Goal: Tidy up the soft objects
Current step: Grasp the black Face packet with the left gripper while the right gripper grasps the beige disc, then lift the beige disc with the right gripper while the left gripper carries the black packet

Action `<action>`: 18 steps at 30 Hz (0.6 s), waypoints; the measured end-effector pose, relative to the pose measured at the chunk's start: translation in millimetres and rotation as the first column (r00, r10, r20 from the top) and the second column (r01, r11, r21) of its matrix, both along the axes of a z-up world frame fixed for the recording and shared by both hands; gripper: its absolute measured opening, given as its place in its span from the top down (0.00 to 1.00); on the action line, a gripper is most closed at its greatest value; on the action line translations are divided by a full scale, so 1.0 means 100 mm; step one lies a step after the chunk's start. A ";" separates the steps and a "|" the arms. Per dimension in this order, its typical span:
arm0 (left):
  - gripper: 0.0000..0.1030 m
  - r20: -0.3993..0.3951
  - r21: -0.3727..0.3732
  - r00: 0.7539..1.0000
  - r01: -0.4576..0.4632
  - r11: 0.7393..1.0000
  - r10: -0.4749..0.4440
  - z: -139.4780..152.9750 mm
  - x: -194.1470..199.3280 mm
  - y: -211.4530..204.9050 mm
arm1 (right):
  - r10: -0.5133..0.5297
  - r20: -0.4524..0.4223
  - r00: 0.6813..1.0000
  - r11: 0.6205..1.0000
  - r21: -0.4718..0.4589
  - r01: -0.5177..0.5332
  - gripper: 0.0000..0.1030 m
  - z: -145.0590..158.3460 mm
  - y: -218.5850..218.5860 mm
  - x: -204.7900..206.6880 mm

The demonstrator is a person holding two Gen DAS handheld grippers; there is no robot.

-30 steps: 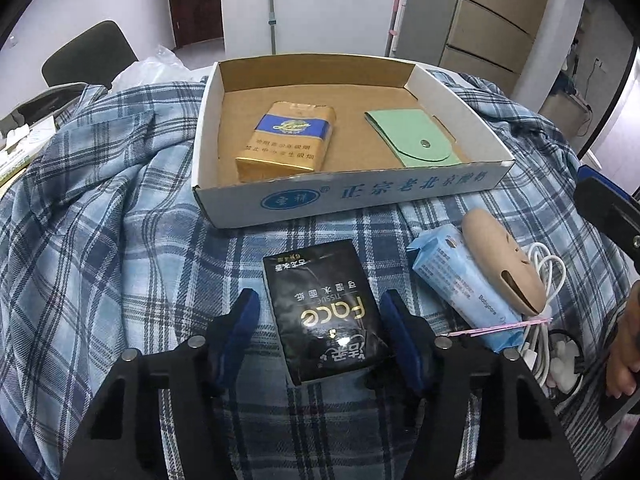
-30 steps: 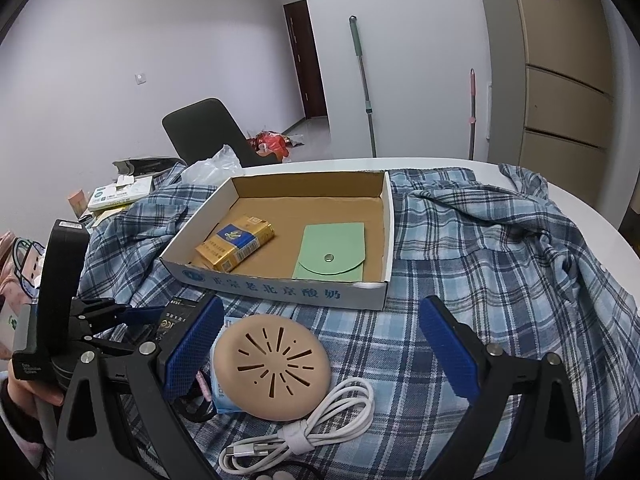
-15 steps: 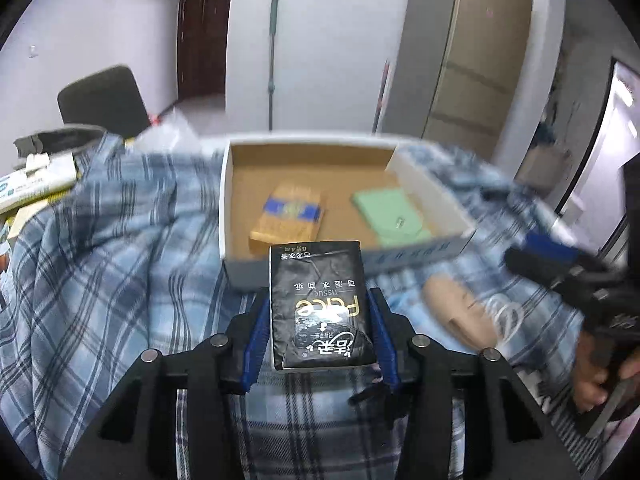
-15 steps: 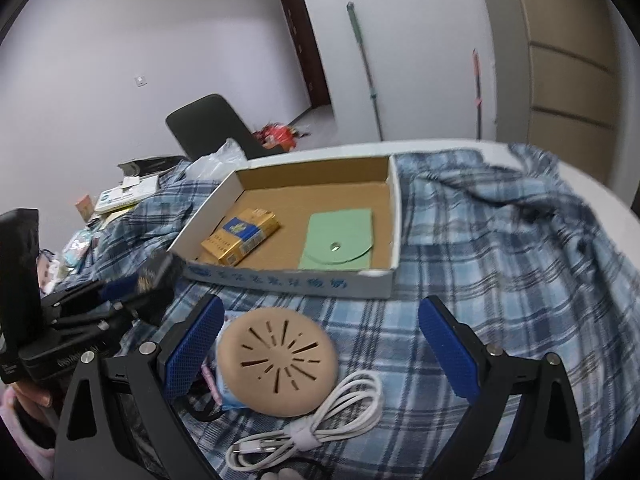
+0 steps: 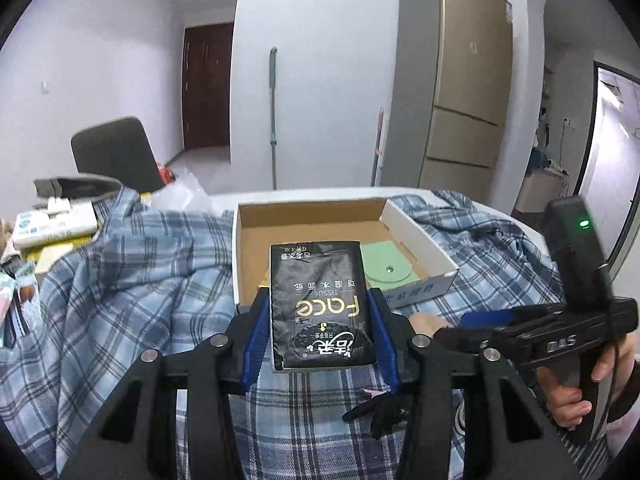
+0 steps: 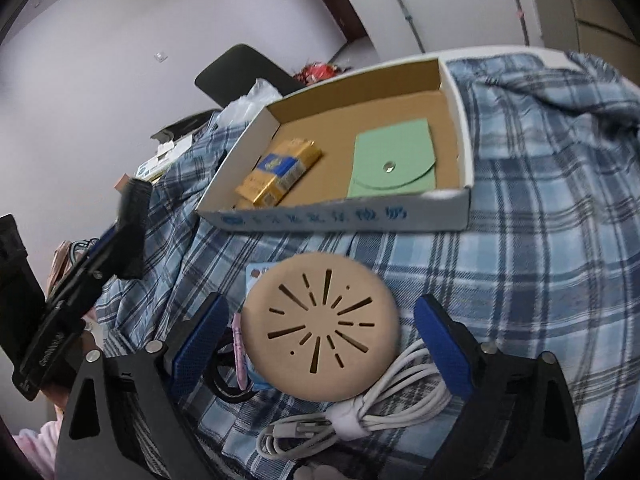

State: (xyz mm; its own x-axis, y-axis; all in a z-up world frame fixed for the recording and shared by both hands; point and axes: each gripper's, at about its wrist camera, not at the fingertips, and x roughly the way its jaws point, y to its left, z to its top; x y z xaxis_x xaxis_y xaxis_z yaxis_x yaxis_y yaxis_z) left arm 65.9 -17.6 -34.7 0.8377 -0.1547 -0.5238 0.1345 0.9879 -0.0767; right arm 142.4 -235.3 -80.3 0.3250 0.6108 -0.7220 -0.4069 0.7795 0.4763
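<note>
My left gripper [image 5: 318,328] is shut on a black tissue pack [image 5: 320,304], held above the plaid cloth just in front of the cardboard tray [image 5: 420,240]. In the tray lie a gold cigarette pack [image 6: 280,172] and a green snap pouch [image 6: 394,164]. My right gripper [image 6: 320,340] straddles a tan round slotted pad [image 6: 320,328] with its jaws closing; the pads do not touch it. The pad rests on a light blue tissue pack [image 6: 254,276]. From the left wrist view the right gripper [image 5: 472,322] shows at the right, with a hand on its handle.
A coiled white cable [image 6: 360,420] lies just in front of the tan pad. A blue plaid shirt [image 6: 540,240] covers the table. Boxes and papers [image 5: 52,224] sit at the left edge, a dark chair [image 5: 116,156] behind. A tall cabinet [image 5: 452,92] stands beyond.
The left gripper shut on the black tissue pack and lifted it toward the tray. The right gripper dipped down and closer over the tan pad, tilting.
</note>
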 end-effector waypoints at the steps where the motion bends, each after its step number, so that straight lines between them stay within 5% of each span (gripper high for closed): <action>1: 0.52 0.011 0.002 1.000 0.002 1.000 -0.002 0.02 -0.02 -0.01 | 0.009 -0.013 1.000 1.000 0.004 -0.009 0.10 -0.02 0.01 0.01; 11: 0.52 0.041 0.001 0.999 0.008 1.000 -0.008 0.06 -0.07 -0.01 | 0.025 -0.016 1.000 1.000 0.001 -0.025 0.23 -0.05 0.05 0.02; 18: 0.52 0.070 0.005 0.998 -0.005 1.000 0.005 0.09 -0.11 -0.01 | 0.023 0.121 0.992 1.000 -0.011 -0.022 0.25 0.17 0.04 -0.12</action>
